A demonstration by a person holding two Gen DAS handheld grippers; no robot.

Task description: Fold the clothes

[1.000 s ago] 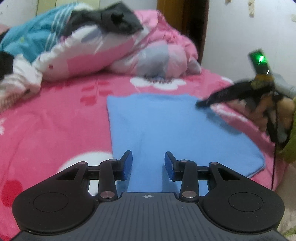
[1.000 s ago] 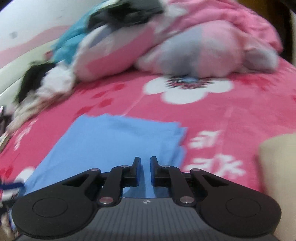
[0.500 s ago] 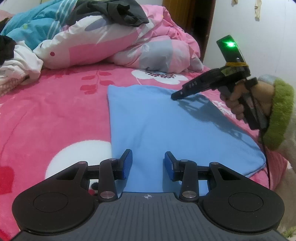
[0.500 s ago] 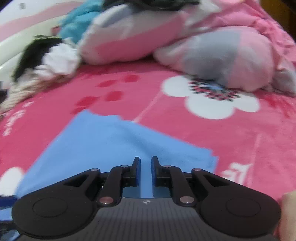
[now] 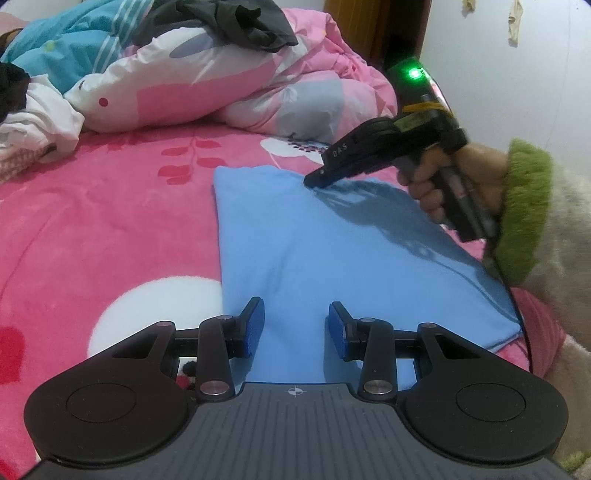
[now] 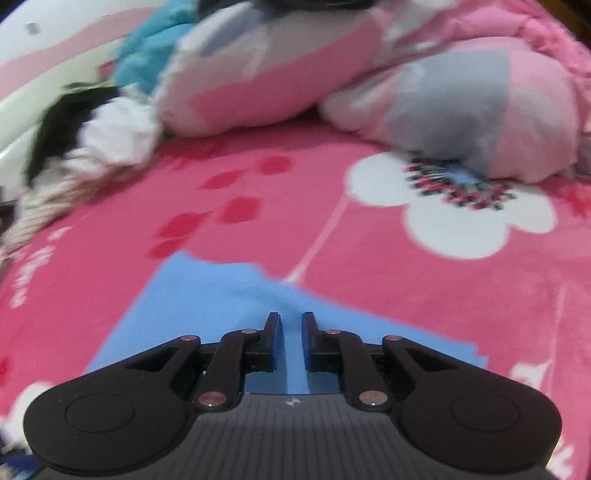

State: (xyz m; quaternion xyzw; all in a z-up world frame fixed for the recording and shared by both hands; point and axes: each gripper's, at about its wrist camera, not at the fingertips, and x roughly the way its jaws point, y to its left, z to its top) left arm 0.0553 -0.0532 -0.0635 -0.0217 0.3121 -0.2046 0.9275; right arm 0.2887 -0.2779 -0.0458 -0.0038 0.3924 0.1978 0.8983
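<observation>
A: Blue garment (image 5: pixel 332 251), folded flat on the pink bedspread (image 5: pixel 92 229); what has changed?

B: Right gripper (image 5: pixel 314 181) has travelled to its far edge, fingers nearly together, empty; left gripper (image 5: pixel 295 325) waits half-open; next fold seems imminent.

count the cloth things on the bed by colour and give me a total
light blue folded garment: 1
dark grey garment on the pile: 1
pink patterned quilt: 1
teal striped cloth: 1
black and white clothes at the left edge: 1 heap, separate pieces cannot be told
total: 5, not counting the pink blanket under them
</observation>
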